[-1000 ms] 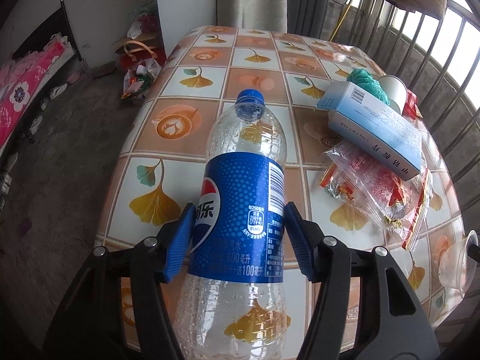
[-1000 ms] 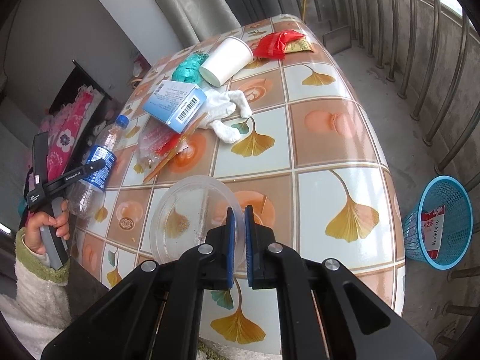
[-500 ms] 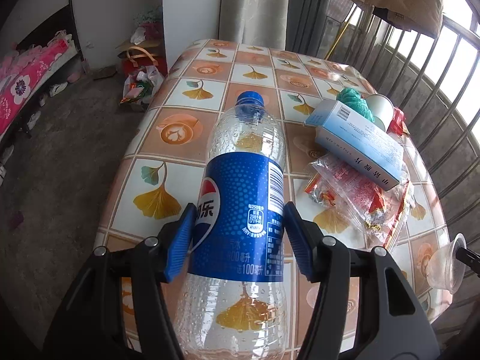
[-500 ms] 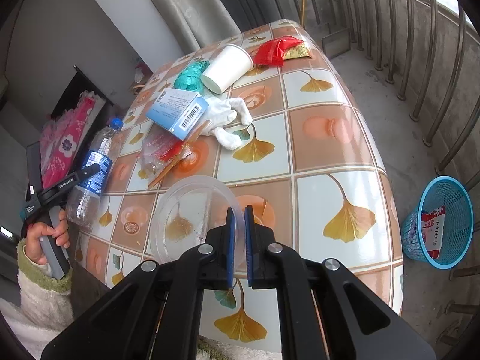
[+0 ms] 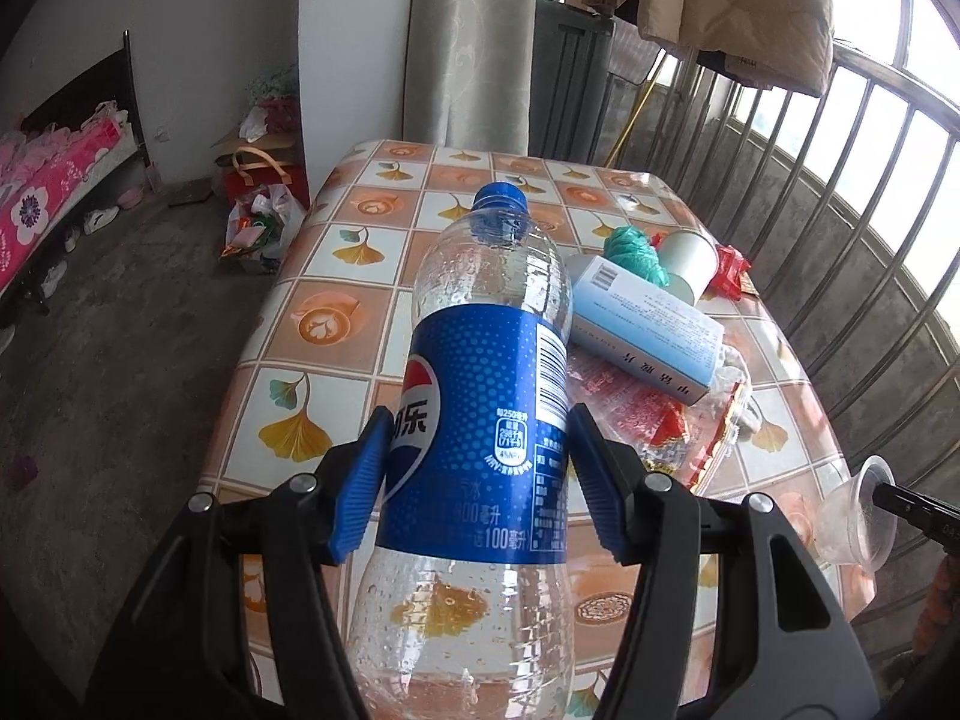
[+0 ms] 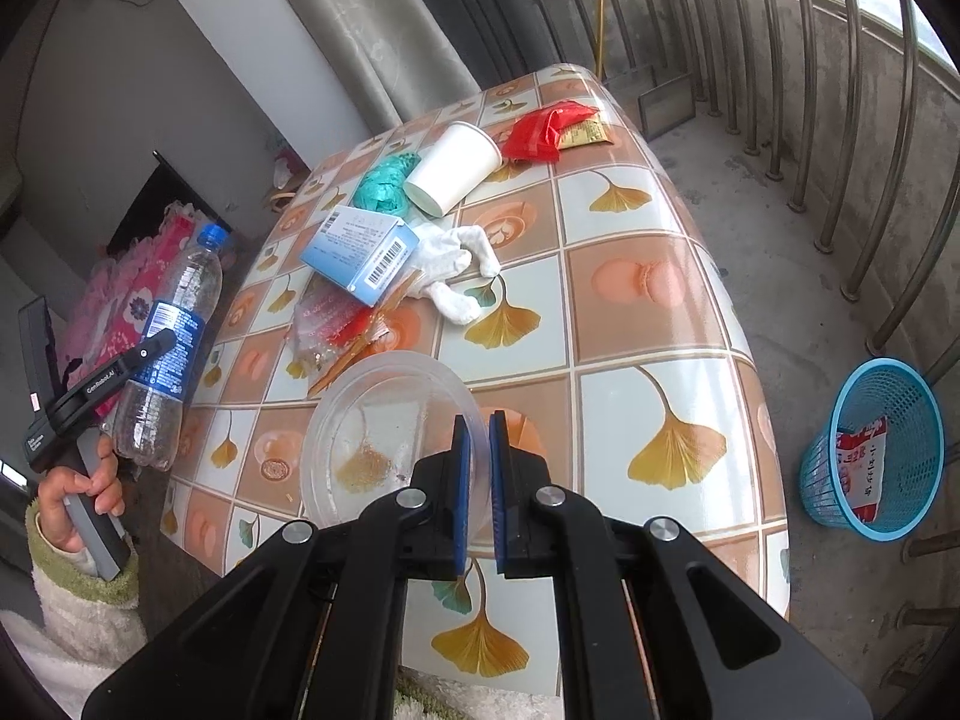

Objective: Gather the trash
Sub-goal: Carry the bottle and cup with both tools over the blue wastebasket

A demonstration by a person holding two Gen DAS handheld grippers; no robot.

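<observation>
Blue-labelled and beaded with droplets inside, the clear plastic cola bottle (image 5: 480, 438) with a blue cap is clamped at its label between the blue-padded fingers (image 5: 360, 480) of the left gripper (image 5: 477, 480), which are spread about halfway to fit it. In the right wrist view the bottle (image 6: 165, 348) hangs clear of the tabletop (image 6: 660, 312), off its left edge, held up by a hand (image 6: 81, 480) in a fuzzy cream and green sleeve (image 6: 84, 588).

The right gripper (image 6: 478, 492) has its fingers (image 6: 461, 492) pinched almost together on the rim of a clear, shallow round plastic bowl (image 6: 372, 426). From this view alone it is hard to tell whether the bowl rests on the tabletop or is lifted just off it.

The tabletop wears a glossy cloth of orange and white squares printed with ginkgo leaves. On it, well apart from both grippers, lies a cluster of litter: a light blue cardboard box (image 6: 360, 252) with a barcode, lying on a clear crinkled wrapper with red print (image 6: 327, 324); a white cloth glove (image 6: 456, 264) just beside the box; a crumpled teal plastic bag (image 6: 384, 180); a white paper cup (image 6: 453, 165) on its side; and a red wrapper (image 6: 540, 129) touching a yellow packet (image 6: 582, 132).

On the concrete floor to the right of the tabletop stands a blue mesh plastic waste basket (image 6: 876, 450) with a red and white packet (image 6: 861, 468) inside.
</observation>
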